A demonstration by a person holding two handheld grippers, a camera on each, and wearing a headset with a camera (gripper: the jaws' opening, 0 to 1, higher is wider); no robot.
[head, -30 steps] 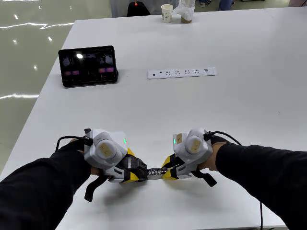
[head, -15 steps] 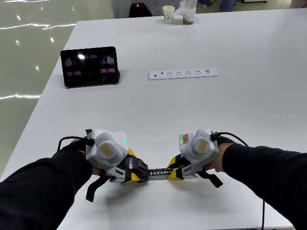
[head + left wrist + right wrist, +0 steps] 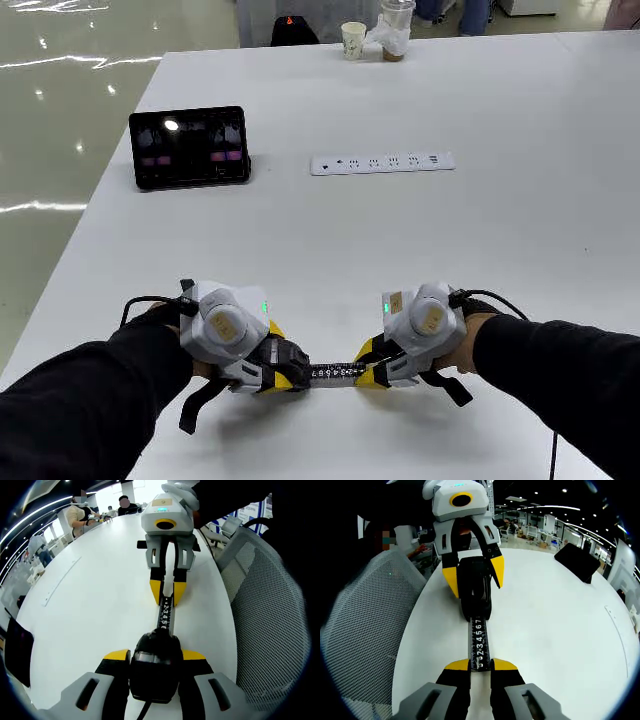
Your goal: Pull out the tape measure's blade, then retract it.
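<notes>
A black tape measure case [image 3: 284, 362] sits low over the white table's near edge, with my left gripper [image 3: 281, 364] shut on it. In the left gripper view the case [image 3: 156, 664] is clamped between the yellow-tipped fingers [image 3: 116, 656]. A short length of black blade [image 3: 336, 372] with white numbers runs to my right gripper [image 3: 366, 365], which is shut on the blade's end. In the right gripper view the blade [image 3: 479, 641] leads from my gripper [image 3: 480, 666] to the case [image 3: 474, 591]. The opposite gripper [image 3: 167, 588] pinches the blade [image 3: 165, 614].
A black tablet [image 3: 189, 146] stands at the far left of the white table [image 3: 500, 230], and a white power strip [image 3: 383, 162] lies in the middle. Two cups [image 3: 351, 40] stand at the far edge. A mesh chair [image 3: 272, 630] is behind the near edge.
The right gripper has drawn a little further right from the case, so slightly more blade shows between the two grippers. The head camera has tilted somewhat.
</notes>
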